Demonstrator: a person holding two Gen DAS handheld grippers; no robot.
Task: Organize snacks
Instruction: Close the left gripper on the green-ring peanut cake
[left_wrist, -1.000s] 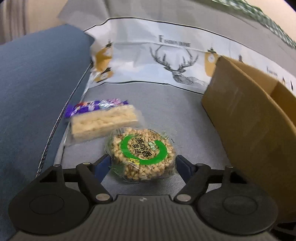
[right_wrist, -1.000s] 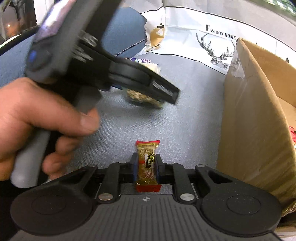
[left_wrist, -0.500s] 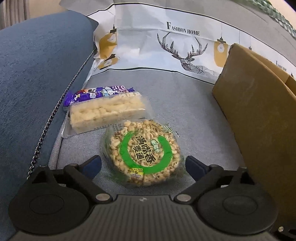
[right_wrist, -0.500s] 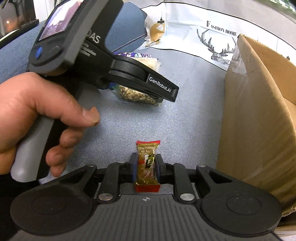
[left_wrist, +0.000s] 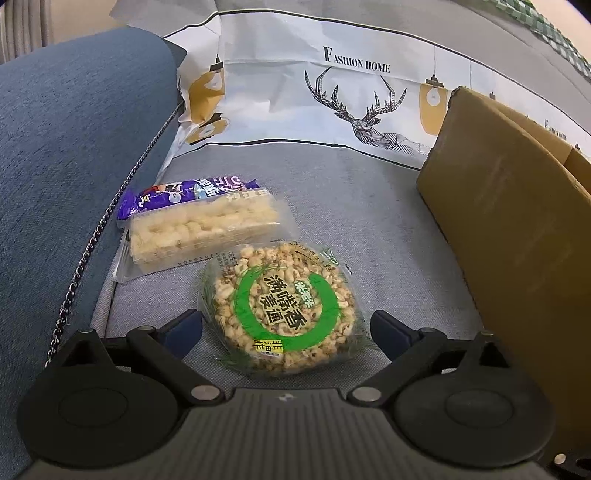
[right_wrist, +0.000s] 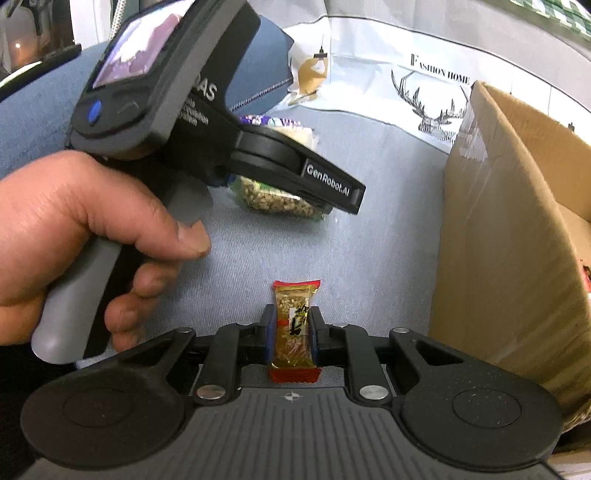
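Note:
A round puffed-grain cake in a clear wrapper with a green ring label lies on the grey cushion. My left gripper straddles its near half, open wide, with a small gap at each side. Behind it lies a rectangular rice-crisp pack with a purple end. My right gripper is shut on a small sesame bar with red wrapper ends. In the right wrist view a hand holds the left gripper's body over the round cake.
An open cardboard box stands to the right, its wall close to both grippers. A white deer-print sheet covers the backrest. A blue cushion with a metal chain rises on the left.
The left gripper's jaws spread wider around the round cake and the gripper drew slightly nearer the snacks. The right gripper kept still with the sesame bar.

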